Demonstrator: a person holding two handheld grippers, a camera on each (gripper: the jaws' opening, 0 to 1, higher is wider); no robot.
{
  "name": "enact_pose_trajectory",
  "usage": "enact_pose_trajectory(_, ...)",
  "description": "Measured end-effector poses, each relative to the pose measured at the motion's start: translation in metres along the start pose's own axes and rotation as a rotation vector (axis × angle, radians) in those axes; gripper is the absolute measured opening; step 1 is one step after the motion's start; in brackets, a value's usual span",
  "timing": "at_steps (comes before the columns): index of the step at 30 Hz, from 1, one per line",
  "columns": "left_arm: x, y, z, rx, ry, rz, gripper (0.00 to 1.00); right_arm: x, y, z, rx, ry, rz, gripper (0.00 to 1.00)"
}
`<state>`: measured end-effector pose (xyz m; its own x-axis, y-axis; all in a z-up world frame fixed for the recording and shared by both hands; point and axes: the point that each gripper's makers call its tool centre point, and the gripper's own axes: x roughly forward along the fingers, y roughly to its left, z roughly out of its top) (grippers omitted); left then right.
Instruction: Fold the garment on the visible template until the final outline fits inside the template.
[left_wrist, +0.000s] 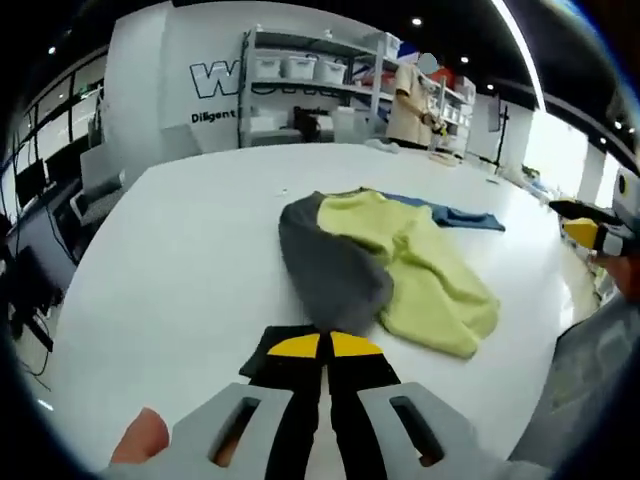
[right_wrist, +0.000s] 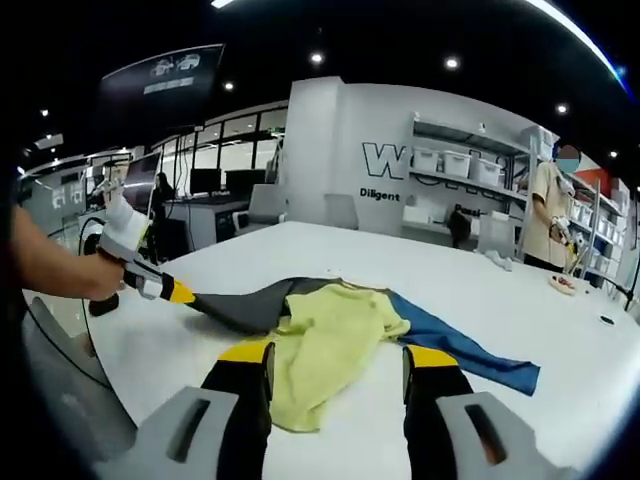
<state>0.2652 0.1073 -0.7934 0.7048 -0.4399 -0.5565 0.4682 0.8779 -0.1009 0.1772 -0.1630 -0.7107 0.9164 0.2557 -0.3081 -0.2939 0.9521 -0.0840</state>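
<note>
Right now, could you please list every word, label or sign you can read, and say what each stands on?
"W", the rest cut off by shelving: large letters on the back wall.
"Diligent": small line beneath, same wall.
Hanging screen: markings too blurred to read.
Garment: no text.

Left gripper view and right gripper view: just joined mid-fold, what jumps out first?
The crumpled garment in yellow-green, grey and blue lies in the middle of the white table. The left tool is shut on its grey part, pulling it out to a taut point in the right gripper view. The right tool stands open just short of the yellow part; no template outline is visible on the table.
</note>
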Motion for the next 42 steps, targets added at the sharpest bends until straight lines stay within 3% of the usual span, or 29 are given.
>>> enact_pose_trajectory(3,-0.004,0.012,0.007,-0.001,-0.011,0.022,0.0,0.0,0.0,0.0,-0.002,0.002,0.0,0.5)
enact_pose_trajectory(10,-0.013,0.058,0.028,-0.009,-0.033,0.105,0.0,0.001,0.001,-0.001,-0.007,0.008,0.002,0.5)
enact_pose_trajectory(17,-0.015,0.098,0.037,-0.009,-0.002,0.169,0.0,0.001,0.001,-0.004,-0.015,0.02,0.003,0.49)
enact_pose_trajectory(22,-0.01,0.121,0.038,0.044,0.044,0.201,0.0,0.001,0.001,-0.006,-0.018,0.026,0.001,0.49)
enact_pose_trajectory(33,0.01,0.146,0.037,0.058,0.148,0.222,0.0,0.002,-0.003,-0.011,-0.023,0.048,-0.017,0.49)
enact_pose_trajectory(42,0.042,0.148,0.045,0.078,0.199,0.211,0.0,0.002,-0.007,-0.017,-0.022,0.072,-0.032,0.48)
